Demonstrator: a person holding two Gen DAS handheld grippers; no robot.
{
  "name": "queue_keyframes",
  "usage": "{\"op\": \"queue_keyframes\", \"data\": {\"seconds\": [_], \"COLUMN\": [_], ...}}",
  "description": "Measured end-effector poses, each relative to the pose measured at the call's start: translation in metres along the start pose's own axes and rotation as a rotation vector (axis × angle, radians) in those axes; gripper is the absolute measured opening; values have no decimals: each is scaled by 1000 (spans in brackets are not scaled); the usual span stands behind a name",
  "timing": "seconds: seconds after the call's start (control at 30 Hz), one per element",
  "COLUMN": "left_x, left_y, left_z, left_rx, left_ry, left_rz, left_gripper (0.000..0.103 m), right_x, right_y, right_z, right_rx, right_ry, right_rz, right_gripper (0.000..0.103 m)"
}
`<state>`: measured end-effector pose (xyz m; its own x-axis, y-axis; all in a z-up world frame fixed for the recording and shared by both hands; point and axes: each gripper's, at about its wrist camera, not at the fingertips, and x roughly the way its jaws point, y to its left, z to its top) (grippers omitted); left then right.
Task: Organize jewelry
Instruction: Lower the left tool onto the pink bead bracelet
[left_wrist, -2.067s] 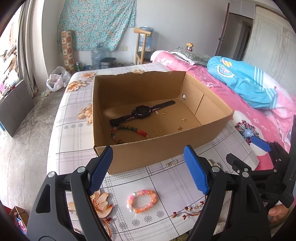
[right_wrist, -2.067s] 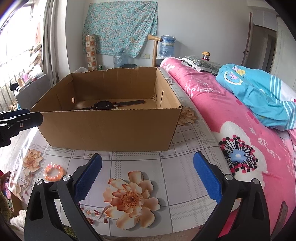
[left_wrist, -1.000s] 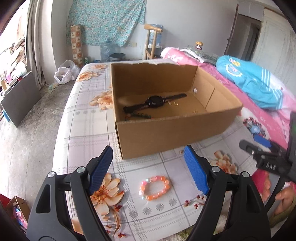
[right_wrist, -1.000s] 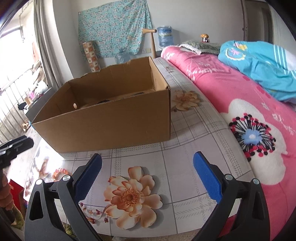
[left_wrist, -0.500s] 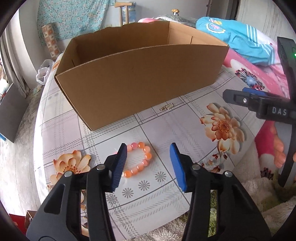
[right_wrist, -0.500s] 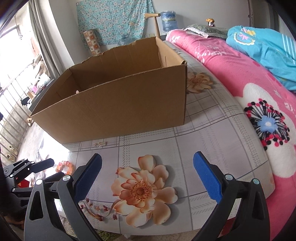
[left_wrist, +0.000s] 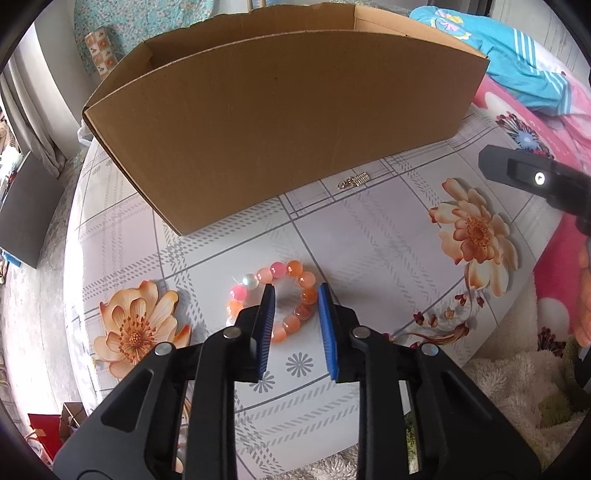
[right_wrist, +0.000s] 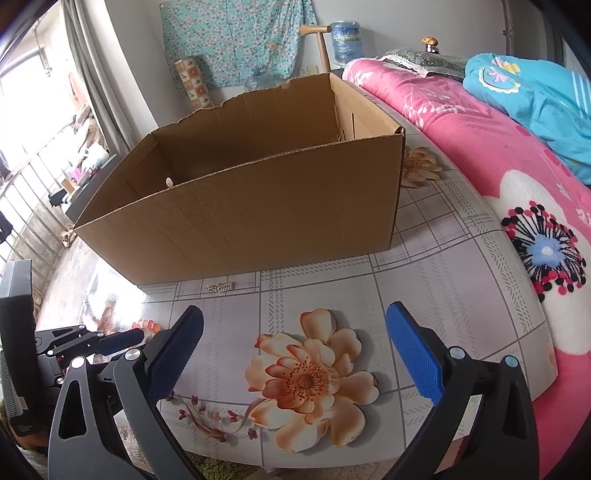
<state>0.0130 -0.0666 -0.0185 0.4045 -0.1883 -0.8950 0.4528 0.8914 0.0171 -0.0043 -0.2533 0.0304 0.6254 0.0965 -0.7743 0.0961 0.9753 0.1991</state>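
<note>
Left gripper (left_wrist: 293, 297) just dropped down and narrowed its jaws around the orange-pink beaded bracelet (left_wrist: 274, 300) at frame centre, not clamped yet, so pickup's imminent; right gripper (right_wrist: 295, 332) hangs wide open, empty.

Orange-pink bead bracelet (left_wrist: 275, 301), brown cardboard box (left_wrist: 280, 122), grey-checked floral tablecloth (left_wrist: 388, 236), blue-padded black left gripper (left_wrist: 295, 321), perhaps gold clasp (left_wrist: 352, 181).

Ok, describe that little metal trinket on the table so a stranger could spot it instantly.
Find the big cardboard box on the floral tablecloth. Just off its near wall lies the small metal clasp, tiny and silvery gold, unlike the chunky orange bead bracelet nearer the left gripper.
</note>
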Motion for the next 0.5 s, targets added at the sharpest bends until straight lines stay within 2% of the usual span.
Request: {"op": "queue_keyframes", "data": {"seconds": [0.33, 0.5], "left_x": [3, 11], "left_y": [-4, -18], "left_z": [2, 15], "left_rx": [10, 11], "left_ry": [9, 13], "left_rz": [15, 19], "left_gripper": [16, 14], "right_x": [2, 3], "right_y": [2, 1], "right_z": [1, 2], "right_rx": [-1, 3], "right_ry": [-1, -7], "right_rz": [10, 19], "right_gripper": [96, 96]}}
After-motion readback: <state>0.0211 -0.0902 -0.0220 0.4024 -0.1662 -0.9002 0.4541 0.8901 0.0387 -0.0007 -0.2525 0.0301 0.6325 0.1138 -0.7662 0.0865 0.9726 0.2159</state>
